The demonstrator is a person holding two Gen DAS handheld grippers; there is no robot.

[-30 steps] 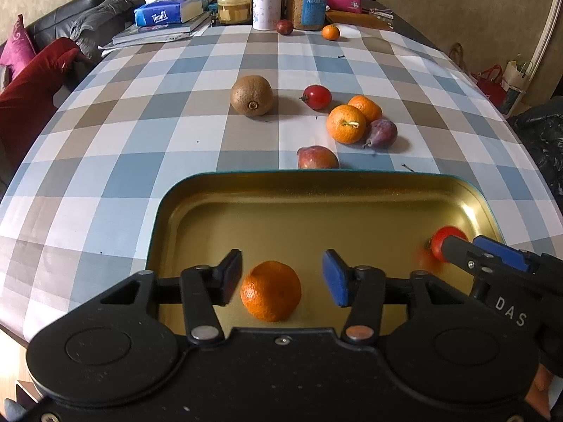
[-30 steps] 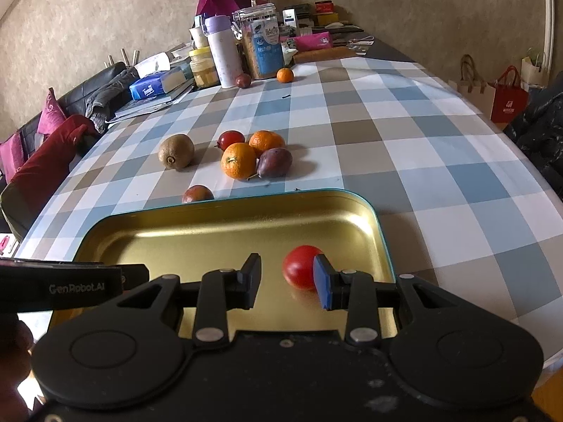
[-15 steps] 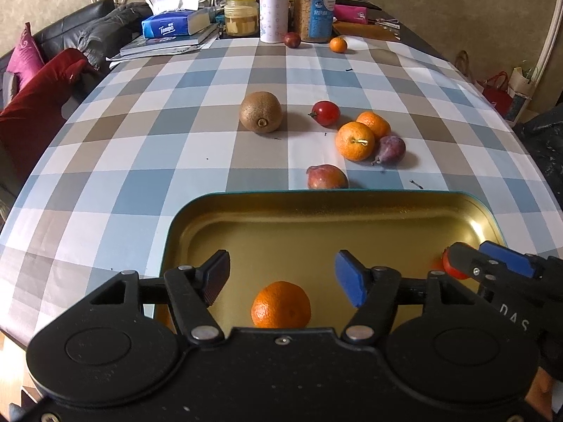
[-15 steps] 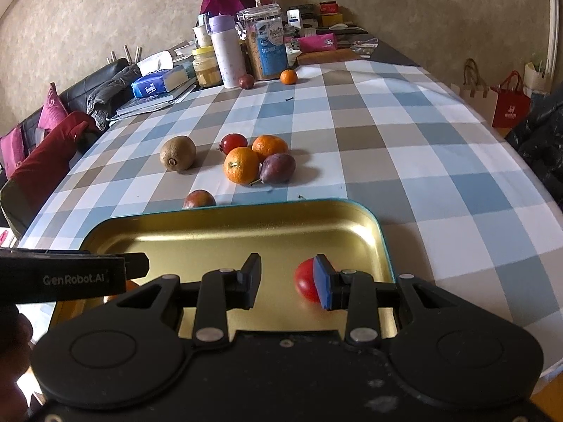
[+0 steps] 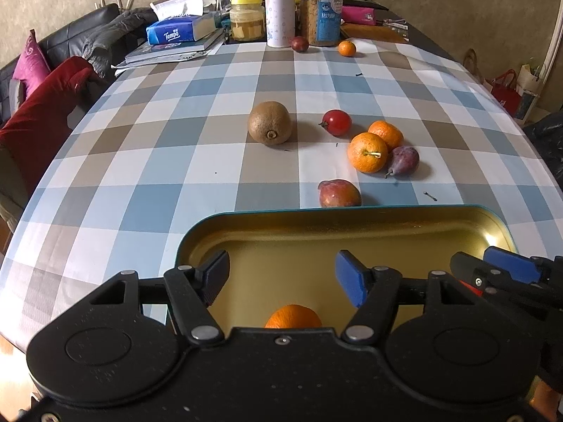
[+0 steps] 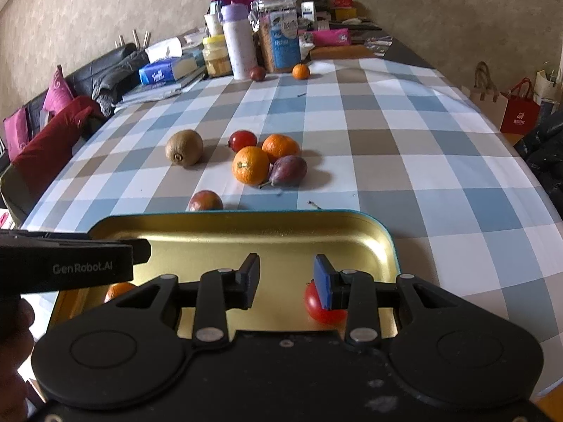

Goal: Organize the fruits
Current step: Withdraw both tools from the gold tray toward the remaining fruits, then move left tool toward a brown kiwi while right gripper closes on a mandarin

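Observation:
A gold tray sits at the near table edge. An orange lies in its left part, below my open, empty left gripper. A red tomato lies in its right part, partly behind the right finger of my open right gripper. Beyond the tray lie a red-brown fruit, two oranges, a purple plum, a tomato and a kiwi.
At the far end stand a bottle, jars, a tissue pack and books, with a dark fruit and a small orange. A sofa with cushions is left; bags right.
Both grippers have pulled back and risen from the tray. The orange and the tomato stay in the tray and now sit lower in each view.

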